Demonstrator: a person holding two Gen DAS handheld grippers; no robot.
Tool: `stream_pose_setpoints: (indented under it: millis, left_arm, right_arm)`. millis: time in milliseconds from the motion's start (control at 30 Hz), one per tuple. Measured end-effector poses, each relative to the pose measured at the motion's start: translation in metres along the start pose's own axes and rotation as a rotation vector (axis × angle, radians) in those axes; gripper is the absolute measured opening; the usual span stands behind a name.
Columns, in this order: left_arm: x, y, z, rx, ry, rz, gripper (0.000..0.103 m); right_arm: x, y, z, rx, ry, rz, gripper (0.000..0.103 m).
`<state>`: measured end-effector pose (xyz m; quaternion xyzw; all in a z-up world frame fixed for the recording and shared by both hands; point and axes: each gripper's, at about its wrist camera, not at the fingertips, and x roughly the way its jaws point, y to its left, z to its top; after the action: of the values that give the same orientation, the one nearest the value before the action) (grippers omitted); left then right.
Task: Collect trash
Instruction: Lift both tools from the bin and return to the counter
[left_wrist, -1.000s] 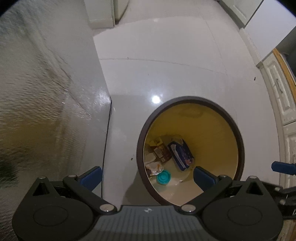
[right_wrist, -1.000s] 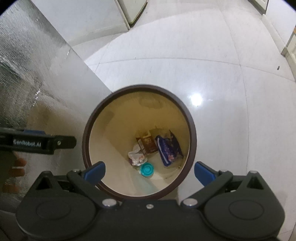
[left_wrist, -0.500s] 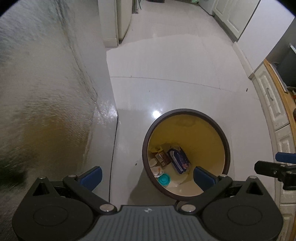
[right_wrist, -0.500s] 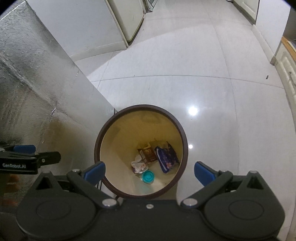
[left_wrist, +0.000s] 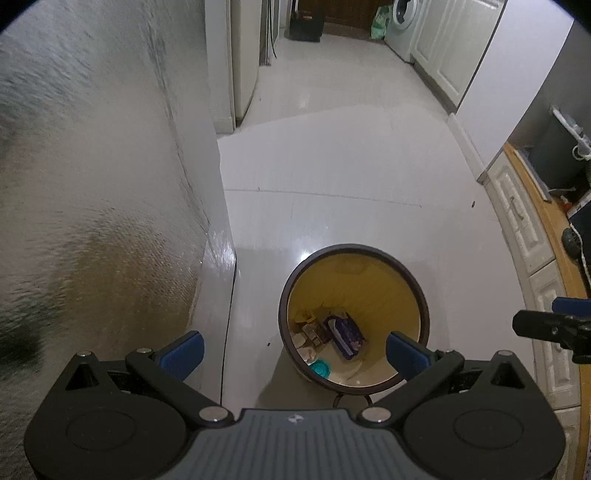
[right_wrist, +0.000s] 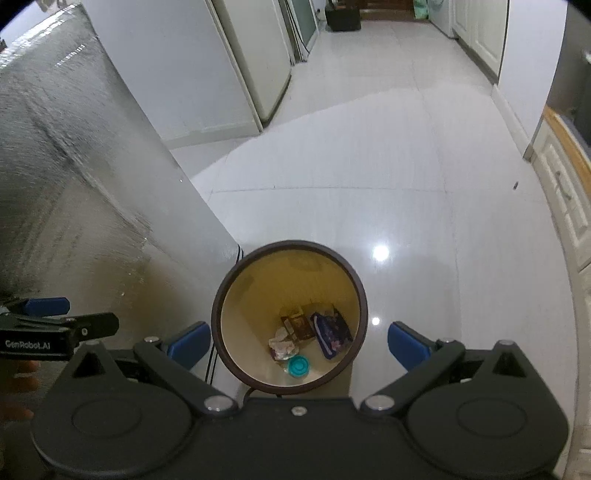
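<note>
A round trash bin (right_wrist: 290, 317) with a dark brown rim and a pale yellow inner wall stands on the glossy white tile floor (right_wrist: 369, 192), just beside the corner of a tall appliance with a textured silver side (right_wrist: 74, 184). At the bottom of the bin lies a small heap of trash: a dark blue printed wrapper (right_wrist: 330, 330) on the right, a brown packet (right_wrist: 301, 326) touching it on its left, a crumpled whitish wrapper (right_wrist: 282, 345) in front of the packet, and a round teal lid (right_wrist: 298, 366) nearest the camera. The same pieces show in the left wrist view, where the blue wrapper (left_wrist: 345, 332) lies in the middle of the bin floor and the teal lid (left_wrist: 319, 368) sits close to the near wall, partly cut off by the rim of the bin (left_wrist: 352, 317). The left gripper (left_wrist: 294, 349) hangs above the bin with its jaws spread wide and nothing between its blue pads (left_wrist: 183, 350). The right gripper (right_wrist: 299, 341) hangs directly over the mouth of the bin, its jaws likewise wide apart and empty, its blue pads (right_wrist: 408, 345) standing to either side of the rim. White cabinets (left_wrist: 524, 229) under a wooden countertop (left_wrist: 554, 229) line the right side of the room, and a washing machine (left_wrist: 404, 26) stands at the far end.
</note>
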<state>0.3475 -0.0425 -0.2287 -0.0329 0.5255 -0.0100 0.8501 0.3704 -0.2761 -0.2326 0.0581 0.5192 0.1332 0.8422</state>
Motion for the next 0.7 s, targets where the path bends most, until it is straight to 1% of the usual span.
stream_pose_setpoints:
  millis: [100, 267, 433, 700]
  left_arm:
    - [-0.018, 0.001, -0.003, -0.015, -0.029, -0.013, 0.103]
    - [-0.045, 0.001, -0.004, -0.018, -0.084, -0.007, 0.103]
    - [-0.077, -0.006, -0.006, -0.007, -0.147, -0.018, 0.103]
    - [-0.141, -0.022, -0.007, 0.018, -0.291, -0.041, 0.103]
  right_arm:
    - [-0.018, 0.001, -0.002, -0.008, -0.005, 0.006, 0.103]
    - [-0.049, 0.004, -0.005, -0.03, -0.057, 0.01, 0.103]
    - [-0.084, 0.005, -0.006, -0.03, -0.136, 0.019, 0.103]
    - [-0.145, 0.017, -0.004, -0.074, -0.263, 0.037, 0.103]
